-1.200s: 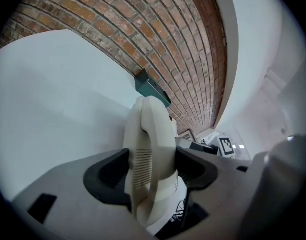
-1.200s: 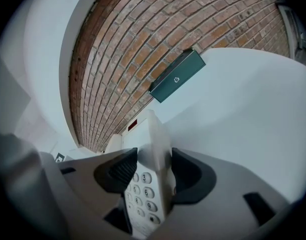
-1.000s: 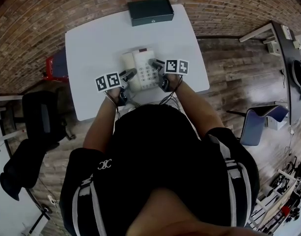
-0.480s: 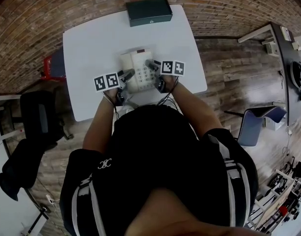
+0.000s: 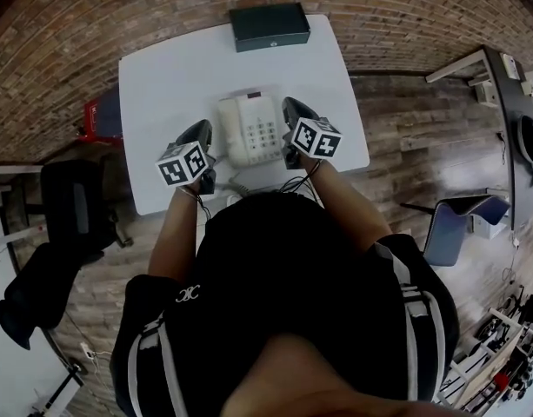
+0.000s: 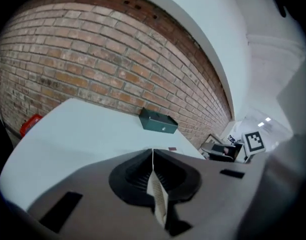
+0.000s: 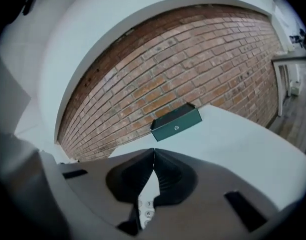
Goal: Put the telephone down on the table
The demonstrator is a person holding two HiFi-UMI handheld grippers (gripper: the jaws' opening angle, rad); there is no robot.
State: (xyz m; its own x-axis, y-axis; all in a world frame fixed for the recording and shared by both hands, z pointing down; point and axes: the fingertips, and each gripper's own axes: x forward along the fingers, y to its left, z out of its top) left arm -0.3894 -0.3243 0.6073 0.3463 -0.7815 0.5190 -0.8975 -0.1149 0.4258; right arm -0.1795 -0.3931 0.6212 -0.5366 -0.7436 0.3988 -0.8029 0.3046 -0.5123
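The cream telephone [image 5: 250, 128] lies flat on the white table [image 5: 175, 68], keypad up, between my two grippers. My left gripper [image 5: 199, 132] hovers just left of it, raised off the table, jaws shut with nothing between them. My right gripper [image 5: 292, 109] hovers just right of the phone, also raised and shut on nothing. In the left gripper view the closed jaws [image 6: 153, 154] meet in a thin line above the table [image 6: 83, 129]. Beneath the closed jaws [image 7: 153, 156] in the right gripper view, a sliver of the phone's keypad [image 7: 147, 204] shows.
A dark green box [image 5: 268, 24] sits at the table's far edge, also seen as the green box [image 6: 157, 121] and the green box [image 7: 176, 122]. A brick wall stands behind. A black chair [image 5: 66, 215] is left of the table, a blue chair [image 5: 457, 220] to the right.
Both grippers have let go of the telephone's sides, lifted up and apart from it, and their jaws have gone from wide to shut. The phone stays on the table.
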